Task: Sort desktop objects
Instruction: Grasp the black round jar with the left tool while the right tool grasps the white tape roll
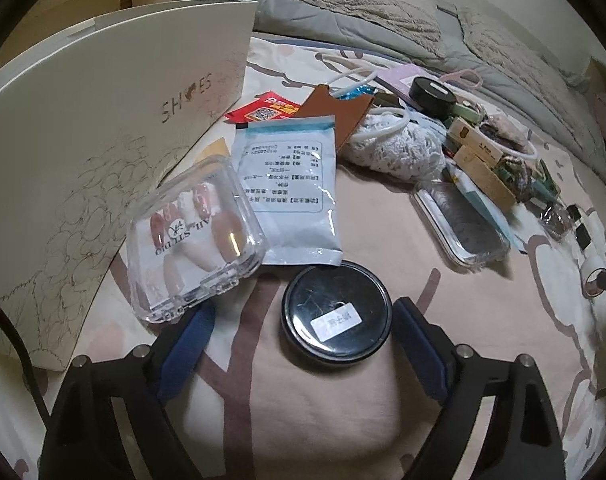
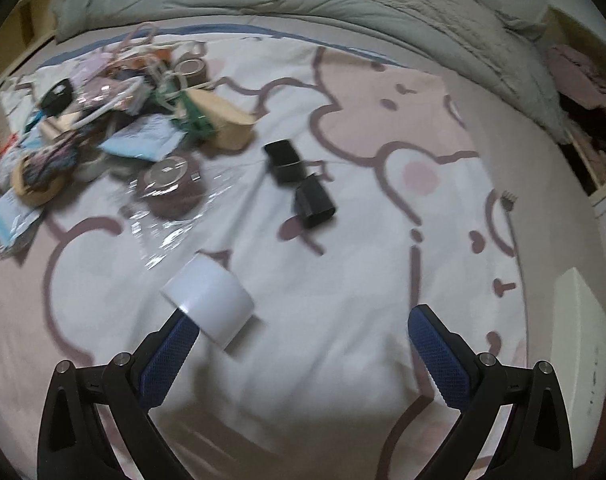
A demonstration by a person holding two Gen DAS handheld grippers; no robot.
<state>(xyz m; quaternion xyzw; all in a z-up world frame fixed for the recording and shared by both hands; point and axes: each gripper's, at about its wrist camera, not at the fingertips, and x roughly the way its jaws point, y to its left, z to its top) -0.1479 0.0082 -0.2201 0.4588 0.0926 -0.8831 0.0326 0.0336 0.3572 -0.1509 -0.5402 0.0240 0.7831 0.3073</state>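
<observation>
Left claw (image 1: 301, 322) pitched steeply down, straddling black tin (image 1: 335, 314) (untouched)

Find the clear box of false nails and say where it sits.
In the left wrist view, the clear box sits at the left, leaning against the white shoe box, beside the pale sachet.

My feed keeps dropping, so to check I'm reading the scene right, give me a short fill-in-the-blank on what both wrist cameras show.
1. The round black tin lies between the left gripper fingers, and its lid bears a small ____ label.
2. The word printed on the big cardboard box is ____.
3. The clear plastic case holds false ____.
4. The white roll lies by the right gripper, whose fingers hold ____.

Missing words: white; SHOES; nails; nothing
</observation>
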